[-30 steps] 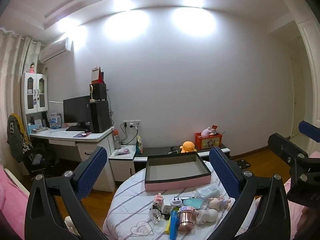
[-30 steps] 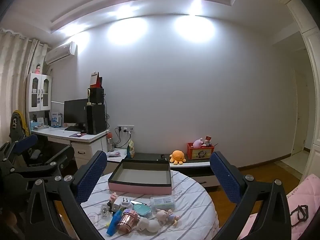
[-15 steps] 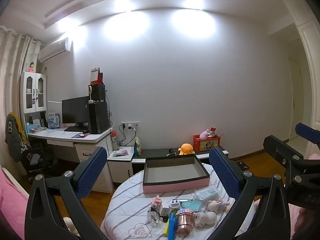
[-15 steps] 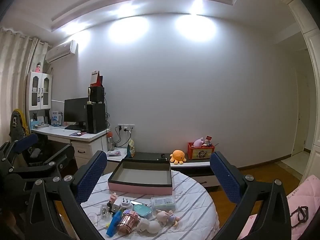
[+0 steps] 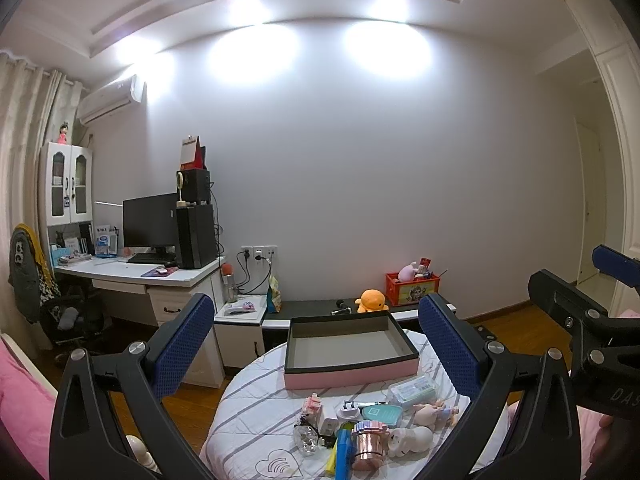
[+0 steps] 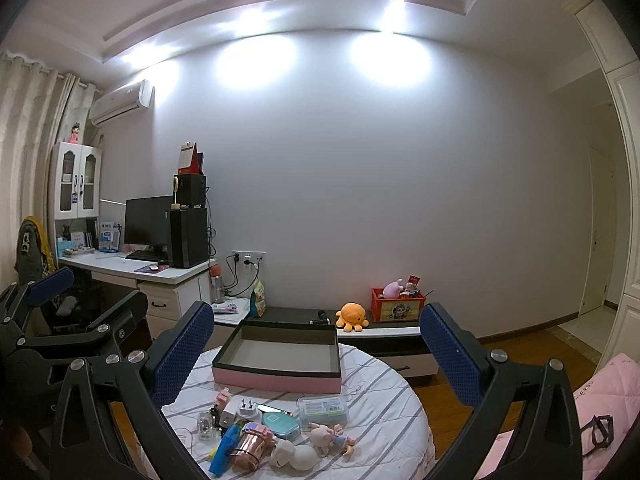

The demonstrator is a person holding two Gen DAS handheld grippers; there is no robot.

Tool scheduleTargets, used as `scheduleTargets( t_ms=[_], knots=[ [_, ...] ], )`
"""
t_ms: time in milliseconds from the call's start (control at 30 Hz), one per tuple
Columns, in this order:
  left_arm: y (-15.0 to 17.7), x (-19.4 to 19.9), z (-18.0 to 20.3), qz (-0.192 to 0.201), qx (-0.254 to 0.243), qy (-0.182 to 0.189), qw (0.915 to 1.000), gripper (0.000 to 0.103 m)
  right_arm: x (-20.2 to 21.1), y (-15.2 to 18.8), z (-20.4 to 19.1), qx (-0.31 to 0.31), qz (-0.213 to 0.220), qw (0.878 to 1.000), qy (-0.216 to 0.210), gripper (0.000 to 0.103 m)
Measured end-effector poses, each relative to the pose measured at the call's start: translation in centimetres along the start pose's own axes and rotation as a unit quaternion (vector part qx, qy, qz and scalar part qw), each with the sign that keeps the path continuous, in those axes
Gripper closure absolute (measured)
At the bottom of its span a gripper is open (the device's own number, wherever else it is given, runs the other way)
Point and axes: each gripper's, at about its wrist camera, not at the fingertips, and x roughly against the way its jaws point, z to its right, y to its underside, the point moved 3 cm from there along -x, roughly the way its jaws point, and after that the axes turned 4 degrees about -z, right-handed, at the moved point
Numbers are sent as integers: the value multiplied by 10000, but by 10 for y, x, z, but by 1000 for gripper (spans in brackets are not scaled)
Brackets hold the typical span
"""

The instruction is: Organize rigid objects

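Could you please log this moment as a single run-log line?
phase: approach | left gripper: open, empty | right gripper: open, empty | pink tray: empty, on round table | small items: clustered before tray, untouched

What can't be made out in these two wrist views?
- Blue item, left view: cut off by bottom edge.
- Labels on the clear case, right view: too small to read.
- Clutter behind the charger, right view: overlapping, too small.
- Table near edge, both views: cut off, gripper-hidden.
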Motion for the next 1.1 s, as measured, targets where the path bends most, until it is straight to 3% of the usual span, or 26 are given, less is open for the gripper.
scheduleTargets(
  t_ms=[1100],
  knots=[
    [3,2,0,9,-21,23,10000,0,3,2,1,15,-29,10000,30,0]
  ],
)
